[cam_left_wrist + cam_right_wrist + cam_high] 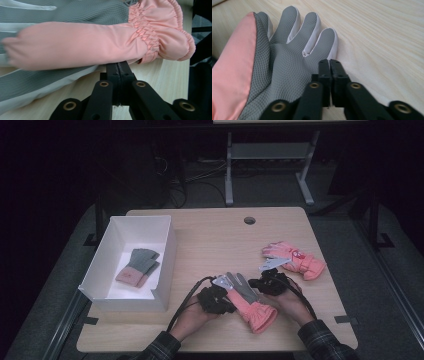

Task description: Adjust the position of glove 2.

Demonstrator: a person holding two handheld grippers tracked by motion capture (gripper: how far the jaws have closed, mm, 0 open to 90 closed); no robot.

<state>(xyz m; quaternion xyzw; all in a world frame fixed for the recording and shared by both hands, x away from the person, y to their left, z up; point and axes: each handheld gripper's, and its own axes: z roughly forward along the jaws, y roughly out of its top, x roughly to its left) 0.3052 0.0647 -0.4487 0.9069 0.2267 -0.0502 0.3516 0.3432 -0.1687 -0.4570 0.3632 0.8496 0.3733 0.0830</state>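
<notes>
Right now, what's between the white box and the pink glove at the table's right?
High view: the left gripper, the grey-palmed glove and the right gripper; otherwise bare table.

White open box, left part of the wooden table; inside it lies a grey glove with a pink cuff, flat on the bottom. Second pink glove, right part of the tabletop, lying flat, fingers toward the middle. Round cable hole near the far edge. Beyond the table: a grey metal frame on the floor, loose cables beside it.
</notes>
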